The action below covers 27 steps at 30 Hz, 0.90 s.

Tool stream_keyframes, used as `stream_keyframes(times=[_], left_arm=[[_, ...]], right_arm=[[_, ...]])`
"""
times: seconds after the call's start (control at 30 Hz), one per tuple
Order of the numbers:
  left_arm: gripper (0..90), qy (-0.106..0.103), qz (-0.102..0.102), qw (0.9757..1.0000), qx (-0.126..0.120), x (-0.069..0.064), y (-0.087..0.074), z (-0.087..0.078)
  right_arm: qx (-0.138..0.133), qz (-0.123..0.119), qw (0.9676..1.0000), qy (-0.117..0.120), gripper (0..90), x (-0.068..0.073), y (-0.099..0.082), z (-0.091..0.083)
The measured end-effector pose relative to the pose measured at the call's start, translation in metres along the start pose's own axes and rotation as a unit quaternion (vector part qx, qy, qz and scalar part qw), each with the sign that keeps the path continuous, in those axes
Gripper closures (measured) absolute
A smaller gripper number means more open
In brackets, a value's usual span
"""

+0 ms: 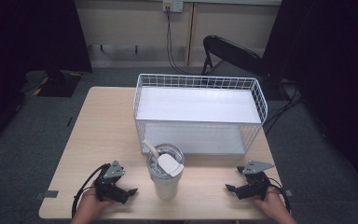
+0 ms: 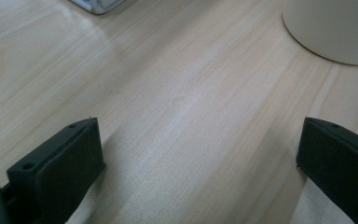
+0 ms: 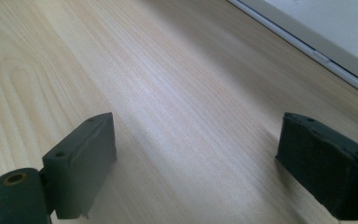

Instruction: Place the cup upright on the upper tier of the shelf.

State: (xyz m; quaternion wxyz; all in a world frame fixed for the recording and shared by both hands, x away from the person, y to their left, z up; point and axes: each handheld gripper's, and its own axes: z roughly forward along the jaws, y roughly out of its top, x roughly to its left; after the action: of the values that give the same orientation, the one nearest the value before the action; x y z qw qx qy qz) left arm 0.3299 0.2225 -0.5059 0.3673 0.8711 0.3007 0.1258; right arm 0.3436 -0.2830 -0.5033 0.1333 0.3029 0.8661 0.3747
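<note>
1. Centrally, near the desk's front edge, stands the tall cream-white insulated tumbler (image 1: 166, 179) with a clear lid and a white straw. It is upright and untouched, and both hand-held grippers flank it, so it is likely the thing about to be picked up.
2. Its body looks smooth, round and slightly tapered toward the base. The lid carries a white flip tab, and the straw leans toward the desk's far-left corner. In the left gripper view its rounded cream base (image 2: 335, 32) sits ahead and to one side of the jaws.
3. Left hand-held gripper (image 1: 129, 192) rests low by the front-left part of the desk, jaws spread wide with nothing between them, pointing toward the tumbler.
4. Right hand-held gripper (image 1: 230, 188) rests near the front-right corner, jaws likewise wide apart and empty, also turned inward. Its black pads (image 3: 81, 163) look matte and blocky.
5. Behind the tumbler, toward the far edge, sits the white wire basket shelf (image 1: 199, 80). It has a thin metal grid rim and flat white panels, with an open front, probably a destination.
6. Pale wood-grain laminate desk (image 1: 107, 130) looks smooth and faintly glossy.
</note>
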Motion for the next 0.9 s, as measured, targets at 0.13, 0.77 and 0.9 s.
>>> stream_keyframes(times=[0.13, 0.77, 0.9], left_arm=[[0.0, 0.000, 0.000, 1.0000, 0.000, 0.000, 0.000, 0.000], [16.5, -0.075, 0.002, 0.9969, -0.024, -0.021, 0.014, -0.009], [16.5, -0.095, 0.003, 0.9951, -0.028, -0.028, 0.020, -0.013]], right_arm=[[-0.001, 0.001, 1.0000, 0.000, 10.9, 0.000, 0.000, 0.000], [0.000, -0.002, 1.0000, 0.004, 10.9, -0.001, -0.001, -0.001], [0.000, -0.002, 1.0000, 0.004, 10.9, -0.001, -0.001, -0.001]])
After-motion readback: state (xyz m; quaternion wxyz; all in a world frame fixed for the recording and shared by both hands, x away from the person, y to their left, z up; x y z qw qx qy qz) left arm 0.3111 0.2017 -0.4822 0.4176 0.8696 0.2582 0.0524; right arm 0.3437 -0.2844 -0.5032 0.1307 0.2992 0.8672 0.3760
